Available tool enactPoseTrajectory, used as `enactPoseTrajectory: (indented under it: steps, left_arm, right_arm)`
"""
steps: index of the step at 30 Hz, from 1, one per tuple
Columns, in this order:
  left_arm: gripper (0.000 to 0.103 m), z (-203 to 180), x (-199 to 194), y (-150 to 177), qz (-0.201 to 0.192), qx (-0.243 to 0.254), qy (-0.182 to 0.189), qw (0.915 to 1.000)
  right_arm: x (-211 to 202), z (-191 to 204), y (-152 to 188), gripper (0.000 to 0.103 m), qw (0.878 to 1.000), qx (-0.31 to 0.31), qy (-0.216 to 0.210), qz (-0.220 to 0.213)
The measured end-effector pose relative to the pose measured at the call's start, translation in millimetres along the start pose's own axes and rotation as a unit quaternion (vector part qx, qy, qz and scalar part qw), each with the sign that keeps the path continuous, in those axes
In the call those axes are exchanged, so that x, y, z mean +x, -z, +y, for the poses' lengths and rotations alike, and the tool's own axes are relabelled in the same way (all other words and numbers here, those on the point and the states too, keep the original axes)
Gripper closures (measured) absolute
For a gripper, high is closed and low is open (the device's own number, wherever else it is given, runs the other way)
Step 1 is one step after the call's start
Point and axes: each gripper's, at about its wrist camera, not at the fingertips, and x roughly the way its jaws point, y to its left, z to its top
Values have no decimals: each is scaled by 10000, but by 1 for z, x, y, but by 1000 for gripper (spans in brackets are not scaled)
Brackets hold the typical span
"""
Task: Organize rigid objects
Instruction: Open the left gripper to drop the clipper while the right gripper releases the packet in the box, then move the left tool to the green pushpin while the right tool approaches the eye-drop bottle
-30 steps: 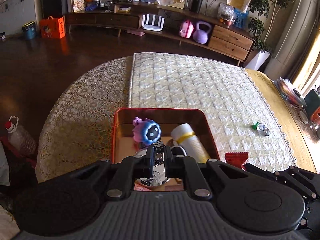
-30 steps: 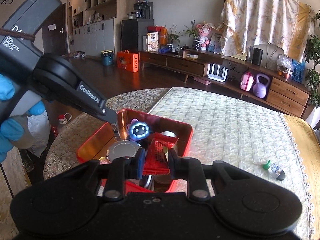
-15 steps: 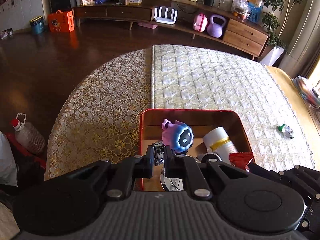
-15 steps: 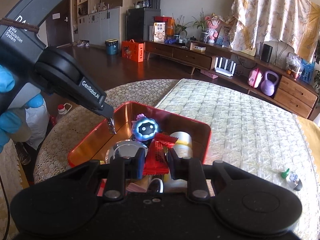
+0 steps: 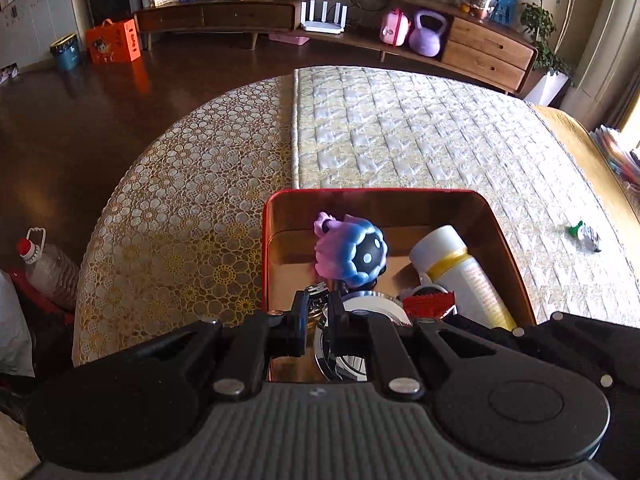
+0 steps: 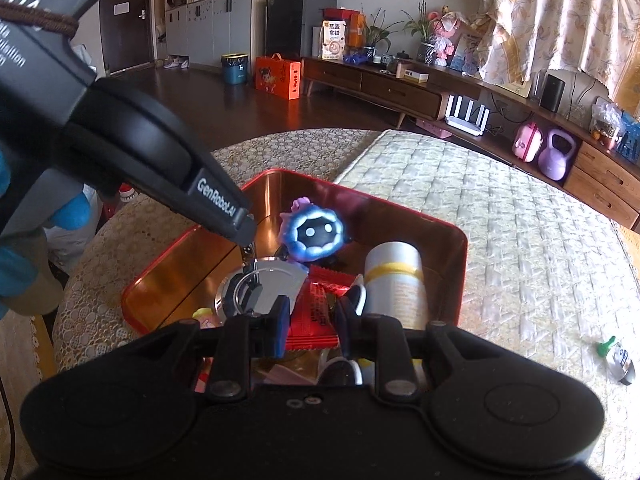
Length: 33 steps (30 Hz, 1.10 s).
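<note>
Right gripper (image 6: 310,316) pinches the red packet (image 6: 314,312) mid-frame over the tin (image 6: 460,248), left gripper (image 5: 318,312) clamps a small metal clip (image 5: 316,294); packet's probably light and crinkly, so grab its flat middle.

Both grippers' jaws clamped, angled downward.

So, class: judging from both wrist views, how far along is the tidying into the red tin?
Done: the red tin already holds a blue figurine, a white bottle and a round metal lid. In hand: the right gripper is shut on a red snack packet over the tin; the left gripper dangles a small metal keyring there. Left: both releases, plus the small green-capped bottle on the bedspread.
</note>
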Motion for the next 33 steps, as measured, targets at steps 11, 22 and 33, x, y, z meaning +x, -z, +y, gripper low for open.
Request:
enactPoseTrajectory:
  steps: [11,22,33]
  left_arm:
    - [93,-3,4,19,142,-12,158,9998]
    - [93,-8,-3,32,101,9,259,9996]
    - [93,-19,-31,38,-208,166,266,9993]
  right_arm:
    - [-9,4,5,77,9999,30,-95,23]
    - [-42,-3,10,71,9987,414,-217,-186]
    - [-80,-16,16,57,9950,819,-345,-452]
